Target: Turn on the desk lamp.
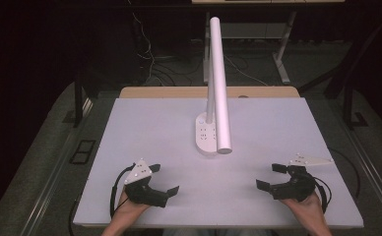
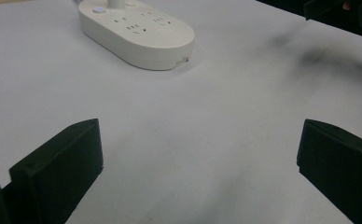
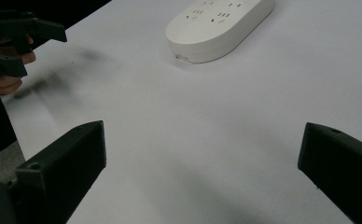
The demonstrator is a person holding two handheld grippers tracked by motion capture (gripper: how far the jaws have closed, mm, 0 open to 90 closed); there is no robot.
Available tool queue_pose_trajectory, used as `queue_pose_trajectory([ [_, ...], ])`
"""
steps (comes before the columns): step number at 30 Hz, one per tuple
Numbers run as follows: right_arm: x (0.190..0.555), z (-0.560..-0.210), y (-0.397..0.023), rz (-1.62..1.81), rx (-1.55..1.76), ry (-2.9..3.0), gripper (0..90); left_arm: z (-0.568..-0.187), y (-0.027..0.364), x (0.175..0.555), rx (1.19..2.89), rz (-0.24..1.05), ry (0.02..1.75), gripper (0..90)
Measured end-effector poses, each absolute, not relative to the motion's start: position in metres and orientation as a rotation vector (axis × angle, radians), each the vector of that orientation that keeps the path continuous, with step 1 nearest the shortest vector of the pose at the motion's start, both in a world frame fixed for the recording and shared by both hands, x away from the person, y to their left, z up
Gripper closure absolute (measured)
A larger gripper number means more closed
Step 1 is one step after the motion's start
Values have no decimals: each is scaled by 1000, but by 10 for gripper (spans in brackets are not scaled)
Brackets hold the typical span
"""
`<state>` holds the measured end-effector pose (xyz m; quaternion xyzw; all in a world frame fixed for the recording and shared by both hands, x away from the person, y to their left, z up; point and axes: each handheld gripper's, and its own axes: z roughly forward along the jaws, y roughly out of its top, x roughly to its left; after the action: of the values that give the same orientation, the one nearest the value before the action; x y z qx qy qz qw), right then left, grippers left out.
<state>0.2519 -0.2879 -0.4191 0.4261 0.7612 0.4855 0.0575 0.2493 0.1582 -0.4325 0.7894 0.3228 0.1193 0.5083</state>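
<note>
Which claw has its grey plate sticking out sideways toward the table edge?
The right claw: its grey plate lies flat, pointing outward. The left claw's plate tilts up.

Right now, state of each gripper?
Left gripper: open, holding nothing.
Right gripper: open, holding nothing.

A dim room surrounds the brightly lit white table, with soft smudged shadows and slightly blurred pictures.

No legible text; power strip markings seem blurred.
</note>
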Motion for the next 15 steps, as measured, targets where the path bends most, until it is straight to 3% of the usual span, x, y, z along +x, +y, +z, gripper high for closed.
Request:
queue_pose_trajectory([
  [15,251,-419,-289,1467,1314,2309,3,-433,157,248,1910,291,780,0],
])
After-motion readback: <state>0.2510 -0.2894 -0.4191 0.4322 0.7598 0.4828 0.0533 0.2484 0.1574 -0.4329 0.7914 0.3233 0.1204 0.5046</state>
